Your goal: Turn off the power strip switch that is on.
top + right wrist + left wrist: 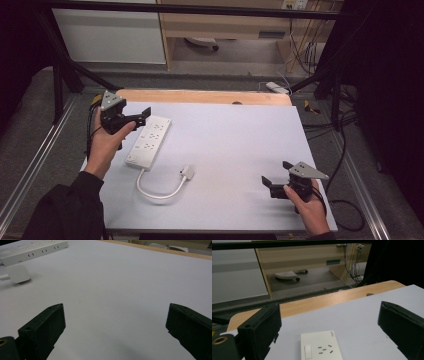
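While nothing is gripped yet, step: approach to the strip [148, 141].
Strip: flat on the left of the table [240, 150], its plug [188, 172] lying loose nearby.
Left gripper [131, 119]: jaws spread, hovering at the strip's far end, probably not touching.
Right gripper [276, 186]: released, low at the near right, well apart.
Next: likely close in and grasp.

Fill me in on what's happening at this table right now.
A person holds a pair of tongs in each hand over a white table. The left tongs hover open at the far end of a white power strip, without gripping it. The strip's cord curls to its plug, which lies loose on the table. The right tongs wait open near the front right corner, well away from the strip.
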`<state>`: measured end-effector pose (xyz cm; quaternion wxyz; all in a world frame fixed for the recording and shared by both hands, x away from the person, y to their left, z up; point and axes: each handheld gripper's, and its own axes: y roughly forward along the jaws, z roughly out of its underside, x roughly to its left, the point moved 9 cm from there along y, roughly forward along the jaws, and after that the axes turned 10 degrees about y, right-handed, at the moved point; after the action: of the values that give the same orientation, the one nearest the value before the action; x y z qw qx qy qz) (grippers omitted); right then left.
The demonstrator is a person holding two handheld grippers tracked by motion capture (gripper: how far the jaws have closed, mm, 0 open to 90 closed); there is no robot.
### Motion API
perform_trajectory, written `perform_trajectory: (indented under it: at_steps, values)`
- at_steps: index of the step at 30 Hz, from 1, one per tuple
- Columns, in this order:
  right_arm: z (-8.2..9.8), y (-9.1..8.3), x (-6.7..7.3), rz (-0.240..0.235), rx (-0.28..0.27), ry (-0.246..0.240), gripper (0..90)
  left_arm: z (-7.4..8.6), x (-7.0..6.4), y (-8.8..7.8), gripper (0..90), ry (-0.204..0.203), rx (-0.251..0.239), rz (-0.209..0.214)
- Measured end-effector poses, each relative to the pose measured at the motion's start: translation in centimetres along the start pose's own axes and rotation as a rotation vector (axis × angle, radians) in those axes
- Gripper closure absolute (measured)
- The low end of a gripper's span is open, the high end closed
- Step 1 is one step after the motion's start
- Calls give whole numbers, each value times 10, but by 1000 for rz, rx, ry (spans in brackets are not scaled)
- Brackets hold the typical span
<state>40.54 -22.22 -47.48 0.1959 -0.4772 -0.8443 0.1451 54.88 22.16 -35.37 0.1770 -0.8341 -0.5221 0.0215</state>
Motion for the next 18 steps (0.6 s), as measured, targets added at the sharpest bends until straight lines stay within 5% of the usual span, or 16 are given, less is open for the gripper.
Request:
perform_trajectory:
  at_steps: [8,18]
  values:
    - [-1,1,-2,4,-3,-3,29,-10,5,16,56,16,-14,-25]
    - [-2,3,-3,4,-3,0,29,3,18,33,64,-2,30,-50]
